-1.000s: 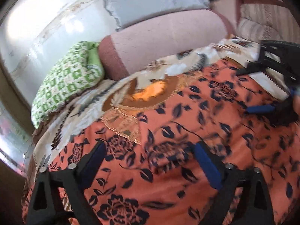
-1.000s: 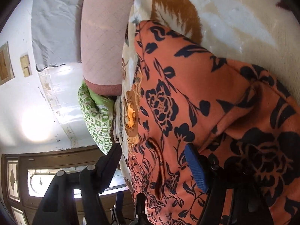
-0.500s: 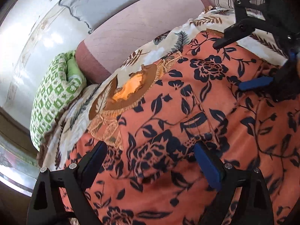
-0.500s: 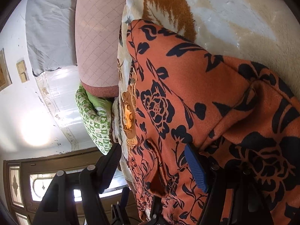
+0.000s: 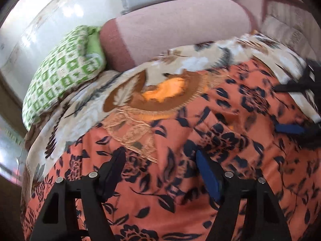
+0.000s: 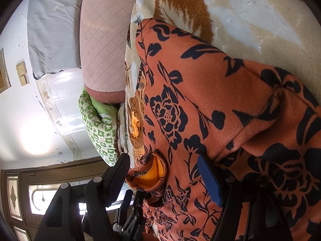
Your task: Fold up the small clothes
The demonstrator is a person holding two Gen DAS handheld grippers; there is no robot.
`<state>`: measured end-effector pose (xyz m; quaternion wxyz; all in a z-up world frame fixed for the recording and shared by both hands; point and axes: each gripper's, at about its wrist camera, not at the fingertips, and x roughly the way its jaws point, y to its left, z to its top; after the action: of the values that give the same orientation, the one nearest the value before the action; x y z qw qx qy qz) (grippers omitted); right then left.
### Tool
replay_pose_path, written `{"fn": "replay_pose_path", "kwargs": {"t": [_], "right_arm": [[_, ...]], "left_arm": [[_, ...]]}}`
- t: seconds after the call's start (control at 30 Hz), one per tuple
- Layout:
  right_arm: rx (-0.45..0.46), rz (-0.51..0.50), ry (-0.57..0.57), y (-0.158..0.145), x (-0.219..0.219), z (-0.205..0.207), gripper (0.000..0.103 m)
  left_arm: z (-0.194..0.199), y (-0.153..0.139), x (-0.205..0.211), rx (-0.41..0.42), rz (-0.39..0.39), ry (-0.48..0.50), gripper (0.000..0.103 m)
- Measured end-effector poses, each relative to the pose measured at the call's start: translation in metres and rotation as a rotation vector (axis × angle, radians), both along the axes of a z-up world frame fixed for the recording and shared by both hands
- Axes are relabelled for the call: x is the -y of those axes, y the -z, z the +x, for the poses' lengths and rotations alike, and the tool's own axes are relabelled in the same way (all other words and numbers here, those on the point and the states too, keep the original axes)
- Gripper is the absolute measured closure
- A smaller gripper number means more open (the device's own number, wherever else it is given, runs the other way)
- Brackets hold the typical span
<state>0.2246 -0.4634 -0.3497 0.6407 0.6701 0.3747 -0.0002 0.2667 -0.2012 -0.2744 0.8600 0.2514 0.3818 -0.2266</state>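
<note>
Over the orange floral garment (image 5: 230, 140), spread on the leaf-print blanket (image 5: 84, 116) below the pink bolster (image 5: 170, 28), the left gripper (image 5: 160, 172) has jaws just closing, fabric between them, unpinched. From the right wrist, the right gripper (image 6: 162, 172) straddles the garment's rolled cuff (image 6: 150, 174), jaws apart.

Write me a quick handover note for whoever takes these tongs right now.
Left tongs: over the orange floral garment, jaws just narrowed, fabric between them, no grip visible yet.
Right tongs: jaws part open, a bunched garment edge with orange lining between them; a firm hold cannot be confirmed.
Garment lies spread on the cream leaf-print blanket, one fold ridge near the right tongs.
Done: garment laid out, possibly one fold started.
Left: secure both grips, finish folding.
</note>
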Motion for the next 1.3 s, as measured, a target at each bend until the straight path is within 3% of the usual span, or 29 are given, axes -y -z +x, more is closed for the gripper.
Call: {"fn": "replay_pose_path", "kwargs": {"t": [0.2, 0.43, 0.47, 0.5, 0.57, 0.67, 0.8, 0.9, 1.0, 1.07, 1.17, 1.2, 1.3], "right_arm": [[0.002, -0.003, -0.003, -0.001, -0.001, 0.0, 0.03], [0.002, -0.008, -0.008, 0.0, -0.001, 0.001, 0.03], [0.003, -0.007, -0.009, 0.0, -0.001, 0.001, 0.03], [0.003, -0.006, -0.01, 0.0, -0.001, 0.002, 0.03], [0.003, -0.008, -0.012, 0.0, -0.002, 0.002, 0.03], [0.001, -0.017, -0.015, 0.0, -0.003, 0.004, 0.03], [-0.001, -0.026, -0.016, -0.002, -0.005, 0.006, 0.03], [0.0, -0.026, -0.013, -0.001, -0.006, 0.006, 0.03], [0.001, -0.032, -0.012, -0.002, -0.007, 0.006, 0.03], [0.001, -0.035, -0.012, -0.001, -0.007, 0.006, 0.03], [0.001, -0.033, -0.012, -0.001, -0.007, 0.006, 0.03], [0.002, -0.032, -0.012, -0.001, -0.007, 0.006, 0.03], [0.002, -0.032, -0.012, -0.001, -0.007, 0.006, 0.03]], "left_arm": [[-0.02, 0.006, 0.021, -0.015, 0.035, 0.107, 0.025], [-0.004, 0.018, 0.044, -0.044, 0.076, 0.118, 0.027], [-0.001, 0.017, 0.044, -0.055, 0.066, 0.119, 0.038], [0.002, 0.017, 0.044, -0.075, 0.059, 0.123, 0.059], [0.008, 0.017, 0.042, -0.128, 0.041, 0.125, 0.078], [0.01, 0.011, 0.033, -0.161, -0.019, 0.133, 0.091], [0.016, -0.005, 0.008, -0.201, -0.178, 0.09, 0.094], [0.026, -0.016, -0.02, -0.208, -0.266, 0.003, 0.094], [0.036, -0.026, -0.067, -0.236, -0.395, -0.15, 0.094], [0.038, -0.024, -0.099, -0.237, -0.422, -0.271, 0.092], [0.036, -0.008, -0.151, -0.289, -0.446, -0.446, 0.076], [0.031, -0.001, -0.168, -0.297, -0.432, -0.51, 0.076], [0.015, 0.002, -0.196, -0.284, -0.412, -0.564, 0.077]]}}
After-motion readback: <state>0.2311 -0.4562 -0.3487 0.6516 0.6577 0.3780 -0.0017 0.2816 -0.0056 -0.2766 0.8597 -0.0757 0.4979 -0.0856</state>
